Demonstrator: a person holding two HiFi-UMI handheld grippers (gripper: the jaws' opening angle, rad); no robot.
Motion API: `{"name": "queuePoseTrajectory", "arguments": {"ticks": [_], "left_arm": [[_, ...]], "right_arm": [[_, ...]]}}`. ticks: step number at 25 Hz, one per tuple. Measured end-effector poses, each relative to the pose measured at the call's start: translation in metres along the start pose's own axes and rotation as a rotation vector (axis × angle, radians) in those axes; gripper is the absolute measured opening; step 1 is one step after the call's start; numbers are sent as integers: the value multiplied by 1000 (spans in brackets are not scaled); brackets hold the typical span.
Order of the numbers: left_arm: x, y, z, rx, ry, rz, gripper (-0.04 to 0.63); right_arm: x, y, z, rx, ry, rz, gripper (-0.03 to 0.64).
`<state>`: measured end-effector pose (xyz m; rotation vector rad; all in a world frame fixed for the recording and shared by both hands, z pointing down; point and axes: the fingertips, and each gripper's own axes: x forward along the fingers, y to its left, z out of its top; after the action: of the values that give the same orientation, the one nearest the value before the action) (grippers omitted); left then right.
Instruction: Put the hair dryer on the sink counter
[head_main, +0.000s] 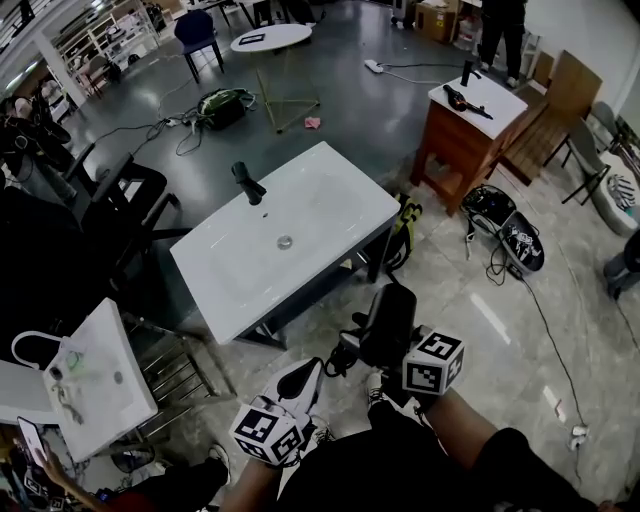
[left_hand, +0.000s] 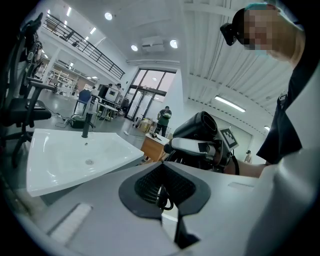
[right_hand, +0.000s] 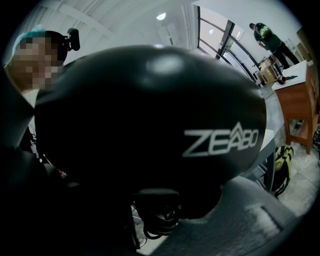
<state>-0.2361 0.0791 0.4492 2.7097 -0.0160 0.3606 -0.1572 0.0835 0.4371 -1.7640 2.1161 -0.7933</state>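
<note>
The black hair dryer (head_main: 390, 318) is held up over the floor, just short of the near corner of the white sink counter (head_main: 330, 215). My right gripper (head_main: 385, 345) is shut on it, and its body fills the right gripper view (right_hand: 150, 125). My left gripper (head_main: 315, 372) sits just left of it, shut on a loop of the dryer's black cord (left_hand: 162, 196). The left gripper view shows the dryer (left_hand: 197, 125) in the right gripper's white jaws, with the counter (left_hand: 65, 155) and its black faucet (left_hand: 87, 125) beyond to the left.
A wooden cabinet (head_main: 470, 135) stands right of the counter, with bags (head_main: 405, 230) on the floor between them. A black chair (head_main: 120, 200) is at the left. A small white sink unit (head_main: 90, 375) and a metal rack (head_main: 185, 370) stand near left. Cables trail across the floor.
</note>
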Motion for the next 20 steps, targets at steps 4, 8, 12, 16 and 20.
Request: {"name": "queuePoseTrajectory", "arguments": {"ticks": [4, 8, 12, 16, 20], "left_arm": [[18, 2, 6, -8, -19, 22, 3], [38, 0, 11, -12, -35, 48, 3], [52, -4, 15, -15, -51, 86, 3], [63, -10, 19, -12, -65, 127, 3], [70, -19, 24, -5, -65, 160, 3]], "right_arm": [[-1, -16, 9, -5, 15, 16, 199], [-5, -34, 19, -9, 34, 38, 199], [-8, -46, 28, -13, 48, 71, 199], [-13, -57, 37, -17, 59, 105, 201], [-20, -63, 45, -17, 63, 127, 199]]}}
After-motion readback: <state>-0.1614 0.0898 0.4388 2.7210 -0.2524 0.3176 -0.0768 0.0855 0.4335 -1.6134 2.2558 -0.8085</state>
